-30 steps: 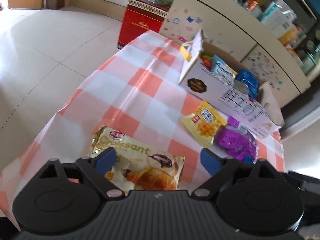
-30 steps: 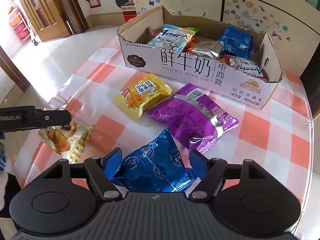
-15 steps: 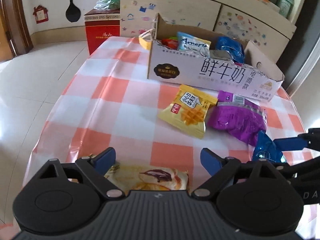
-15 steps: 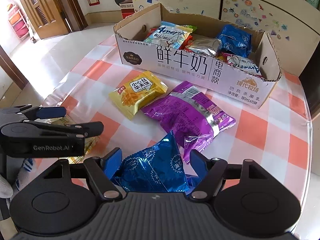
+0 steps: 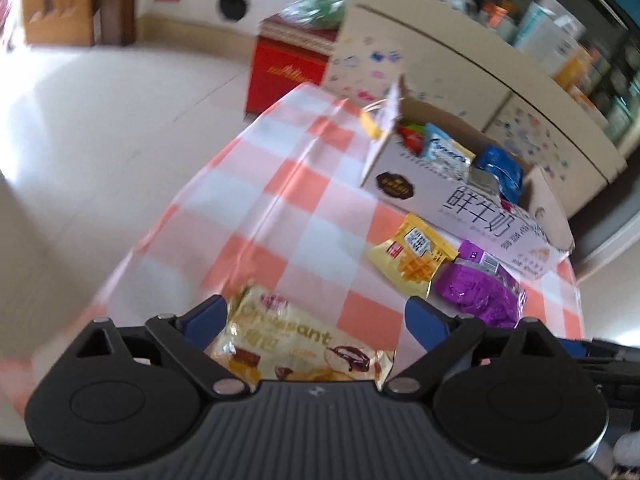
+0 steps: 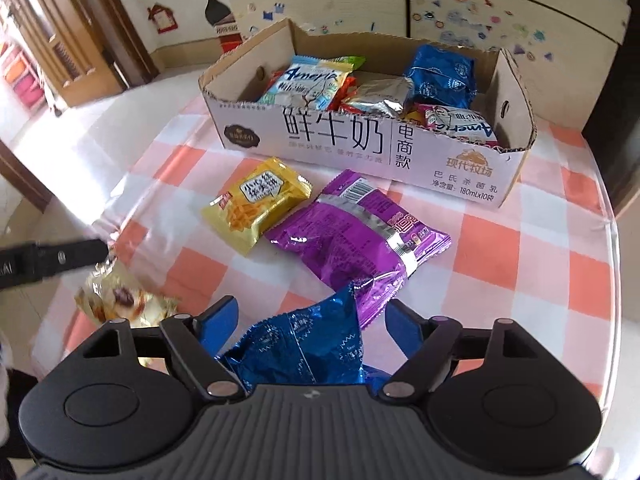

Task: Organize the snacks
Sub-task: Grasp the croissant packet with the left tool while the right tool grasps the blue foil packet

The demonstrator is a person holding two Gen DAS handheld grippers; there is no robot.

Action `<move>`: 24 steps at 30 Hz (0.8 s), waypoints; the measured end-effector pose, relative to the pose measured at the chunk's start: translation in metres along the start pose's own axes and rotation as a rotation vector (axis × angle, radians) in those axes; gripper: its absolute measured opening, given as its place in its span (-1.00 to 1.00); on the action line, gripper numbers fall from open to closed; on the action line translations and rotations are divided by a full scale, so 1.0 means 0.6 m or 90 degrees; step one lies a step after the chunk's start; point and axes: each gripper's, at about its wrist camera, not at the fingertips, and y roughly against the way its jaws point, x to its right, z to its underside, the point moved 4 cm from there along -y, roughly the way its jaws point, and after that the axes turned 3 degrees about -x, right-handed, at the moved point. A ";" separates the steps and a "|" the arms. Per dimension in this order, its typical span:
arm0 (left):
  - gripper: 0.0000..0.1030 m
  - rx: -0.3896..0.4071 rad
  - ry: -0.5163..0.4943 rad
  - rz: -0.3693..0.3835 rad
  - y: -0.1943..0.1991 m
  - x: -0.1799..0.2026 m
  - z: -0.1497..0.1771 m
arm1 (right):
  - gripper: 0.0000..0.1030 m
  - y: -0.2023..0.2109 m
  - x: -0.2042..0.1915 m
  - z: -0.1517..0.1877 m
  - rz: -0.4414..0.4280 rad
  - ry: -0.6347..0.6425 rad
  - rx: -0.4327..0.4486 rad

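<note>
Gold foil of the croissant pack (image 5: pixel 304 344) lies between the spread fingers of the left gripper (image 5: pixel 316 316), which grips nothing, well in front of the cardboard box (image 6: pixel 360 148) and off its left end. Nearer the box's front wall sits the yellow snack pack (image 6: pixel 256 204), with the purple bag (image 6: pixel 360 232) just right of it, their edges close. In front of the purple bag, the blue foil bag (image 6: pixel 304 348) rests between the right gripper (image 6: pixel 310 320), its jaws also wide apart and unclenched. Snacks fill the box.
</note>
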 end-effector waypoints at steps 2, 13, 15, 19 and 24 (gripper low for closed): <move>0.86 -0.022 0.032 0.005 -0.011 -0.003 0.008 | 0.74 0.004 0.000 -0.001 -0.006 -0.004 0.004; 0.94 -0.012 0.137 -0.030 -0.041 0.004 0.020 | 0.79 0.023 0.006 -0.001 -0.006 0.001 0.016; 0.93 0.013 0.075 -0.046 -0.039 0.018 0.018 | 0.79 0.027 0.008 -0.001 -0.005 0.001 0.019; 0.92 0.024 -0.019 -0.091 -0.030 0.026 0.022 | 0.79 0.036 0.013 -0.001 -0.005 -0.001 0.027; 0.92 -0.008 0.031 -0.066 -0.029 0.014 0.035 | 0.79 0.033 0.016 -0.001 -0.001 -0.002 0.021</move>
